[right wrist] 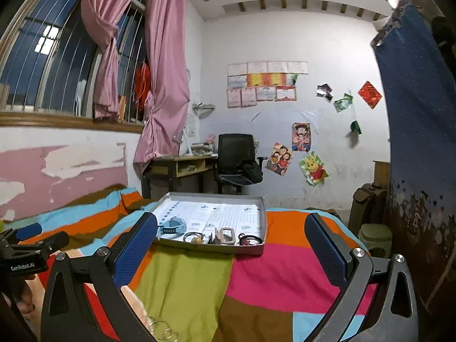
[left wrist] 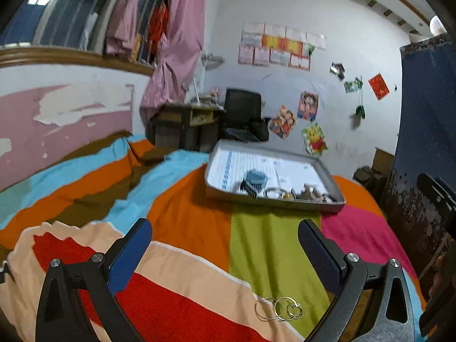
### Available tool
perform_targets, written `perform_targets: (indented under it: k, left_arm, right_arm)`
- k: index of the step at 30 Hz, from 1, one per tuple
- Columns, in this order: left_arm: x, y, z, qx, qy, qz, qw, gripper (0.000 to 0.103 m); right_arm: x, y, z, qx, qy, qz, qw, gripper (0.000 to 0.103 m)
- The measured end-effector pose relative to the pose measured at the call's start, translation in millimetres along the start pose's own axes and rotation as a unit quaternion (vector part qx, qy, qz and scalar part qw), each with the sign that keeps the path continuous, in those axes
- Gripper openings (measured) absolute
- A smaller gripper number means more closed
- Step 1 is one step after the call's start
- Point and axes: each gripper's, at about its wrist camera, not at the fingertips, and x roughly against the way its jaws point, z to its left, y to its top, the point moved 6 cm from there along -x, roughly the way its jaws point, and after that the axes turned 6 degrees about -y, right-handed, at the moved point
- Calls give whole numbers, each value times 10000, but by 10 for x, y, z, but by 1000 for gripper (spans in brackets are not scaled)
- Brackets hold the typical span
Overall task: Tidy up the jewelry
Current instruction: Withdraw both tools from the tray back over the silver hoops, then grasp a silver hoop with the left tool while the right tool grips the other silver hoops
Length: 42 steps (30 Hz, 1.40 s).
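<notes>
A grey tray (left wrist: pixel 273 201) (right wrist: pixel 212 247) lined with white paper lies on a striped bedspread. It holds a blue watch (left wrist: pixel 255 181) (right wrist: pixel 172 225), hair ties, a buckle (right wrist: pixel 227 236) and small jewelry along its near edge. A set of linked gold rings (left wrist: pixel 278 307) (right wrist: pixel 161 327) lies on the bedspread close below both grippers. My left gripper (left wrist: pixel 225 242) is open and empty, above the rings. My right gripper (right wrist: pixel 230 238) is open and empty, facing the tray.
The bedspread (left wrist: pixel 185 213) has orange, green, pink, red and blue stripes. A desk (right wrist: pixel 182 165) and black chair (right wrist: pixel 236 159) stand beyond the bed. A blue curtain (right wrist: pixel 421 114) hangs at the right. The left gripper's body (right wrist: pixel 25 253) shows at the right wrist view's left edge.
</notes>
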Motion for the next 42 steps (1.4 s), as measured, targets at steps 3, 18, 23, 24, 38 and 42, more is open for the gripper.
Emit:
perform_targets:
  k: [3,18,23,24,38,42]
  left_arm:
    - [-250,-105,48,-56,-123,312,9994,103]
    - [-880,-766,60,-151,-796,2001,9764,103]
    - [-960,-912,-28,-379,-889,2352,9671,103]
    - [-979,-934,-50,-423,-920,2404,9654,102]
    - [-1145,-1281,-340,-580,-1692,3185,9309,43]
    - [-1210,-1371,-378,-522,-1782,3434,9206,27]
  right_arm:
    - [-305,-103,122,278,192,239,9991,102]
    - [-1042,-1243,440,1133,1242,2347,9574,102]
    - [-1092,-1462,463,1199,1365,2712,9452,101]
    - [-1092,-1504,476,1209,1427,2786,9420,101]
    - [-1121,-2002,782,1595,2064,3655,8935,38]
    - [-1082,-2105,857,1625,2214,3828,8821,31]
